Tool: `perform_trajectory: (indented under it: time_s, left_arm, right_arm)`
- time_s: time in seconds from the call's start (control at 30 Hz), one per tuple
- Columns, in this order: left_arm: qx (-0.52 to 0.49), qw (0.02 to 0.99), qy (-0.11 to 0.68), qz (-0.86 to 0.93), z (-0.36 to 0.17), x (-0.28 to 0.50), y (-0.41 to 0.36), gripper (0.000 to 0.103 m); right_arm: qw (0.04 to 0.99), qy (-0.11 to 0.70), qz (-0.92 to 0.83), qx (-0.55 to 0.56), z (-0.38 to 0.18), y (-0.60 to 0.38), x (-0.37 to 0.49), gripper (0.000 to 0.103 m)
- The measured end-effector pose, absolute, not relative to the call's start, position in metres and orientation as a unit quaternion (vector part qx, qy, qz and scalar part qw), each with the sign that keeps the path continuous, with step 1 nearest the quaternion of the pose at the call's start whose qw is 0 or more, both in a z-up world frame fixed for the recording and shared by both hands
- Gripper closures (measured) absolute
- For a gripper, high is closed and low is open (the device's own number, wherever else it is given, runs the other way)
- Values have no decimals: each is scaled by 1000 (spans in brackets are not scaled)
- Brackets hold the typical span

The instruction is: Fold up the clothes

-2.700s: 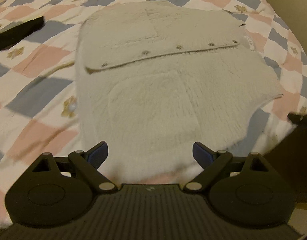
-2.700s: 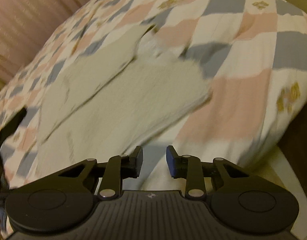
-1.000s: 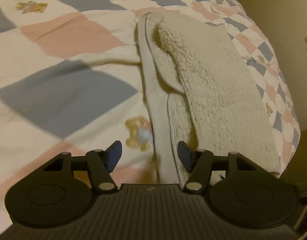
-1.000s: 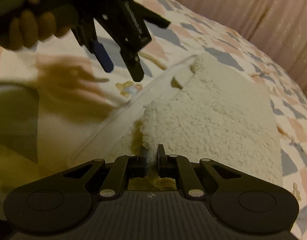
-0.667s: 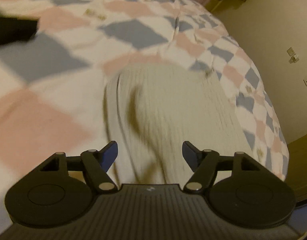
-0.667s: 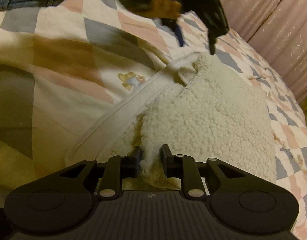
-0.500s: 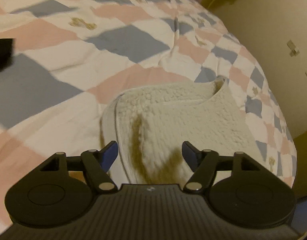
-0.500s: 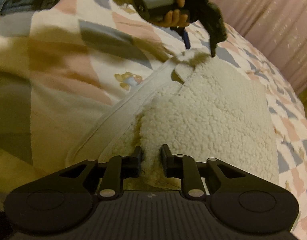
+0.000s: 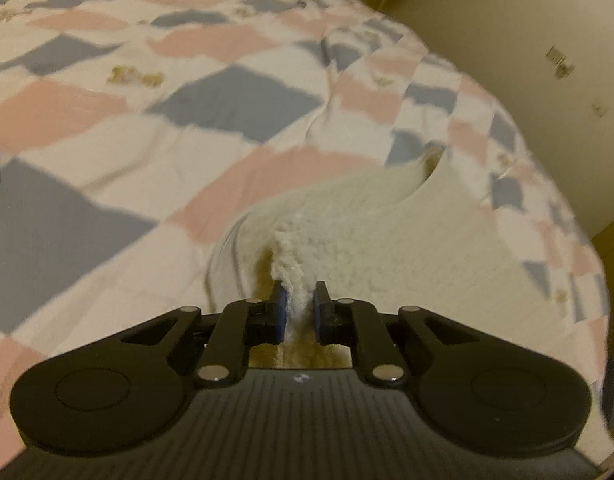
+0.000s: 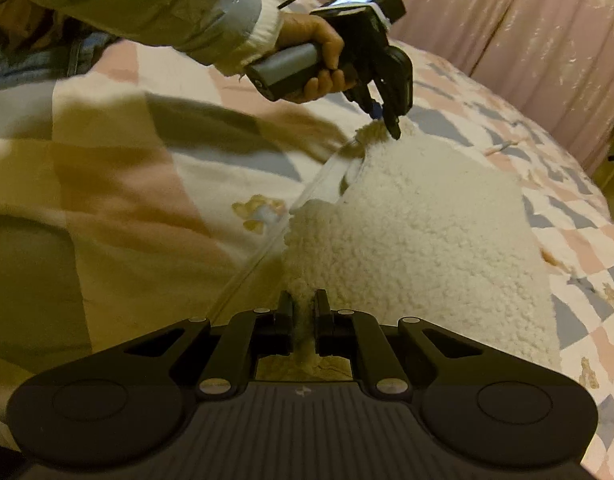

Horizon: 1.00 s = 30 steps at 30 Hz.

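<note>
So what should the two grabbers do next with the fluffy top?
Probably lift together and carry that edge across. The left gripper and right gripper each pinch the same long edge of the fleece top, which lies on the quilt.

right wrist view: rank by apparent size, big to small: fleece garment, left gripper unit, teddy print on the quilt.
1. fleece garment, fills most of the middle of the frame.
2. left gripper unit with its handle, farther from the camera, so its true size is unsure.
3. teddy print, clearly smallest.
</note>
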<state>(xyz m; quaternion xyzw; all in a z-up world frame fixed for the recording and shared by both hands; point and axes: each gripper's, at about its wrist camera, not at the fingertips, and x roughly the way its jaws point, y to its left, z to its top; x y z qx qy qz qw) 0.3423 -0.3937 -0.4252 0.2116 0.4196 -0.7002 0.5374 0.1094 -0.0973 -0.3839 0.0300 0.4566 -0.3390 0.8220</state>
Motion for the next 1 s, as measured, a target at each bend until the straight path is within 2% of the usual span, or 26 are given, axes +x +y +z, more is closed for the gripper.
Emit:
perform_trajectory:
  time_s: [0.23,0.37,0.57,0.73,0.87,1.0]
  left_arm:
    - [176,550,392,-716,-408,351,-382,94]
    - [224,551,399,-698,-426,344,-385,92]
    - [217,581,394,-678,-428,351,-367,90]
    - [215,628,375,-647,-399,356,-340,93]
    - [218,587,355,-694,-369,311,-316,93]
    - [265,522,320,-745,-376,244,-296,88]
  right_arm:
    - [829,455,-325,12,-381,-91,113,95]
    - [805,505,-312,-4,-405,-92,124,94]
    - [812,508,-288,-1,-405,-89,122,72]
    - [819,481,-313,20,-378,-93,97,69]
    - [816,431,-384,-27,-355,-107,72,69]
    - [800,408,-439,25,-350,-158,46,69]
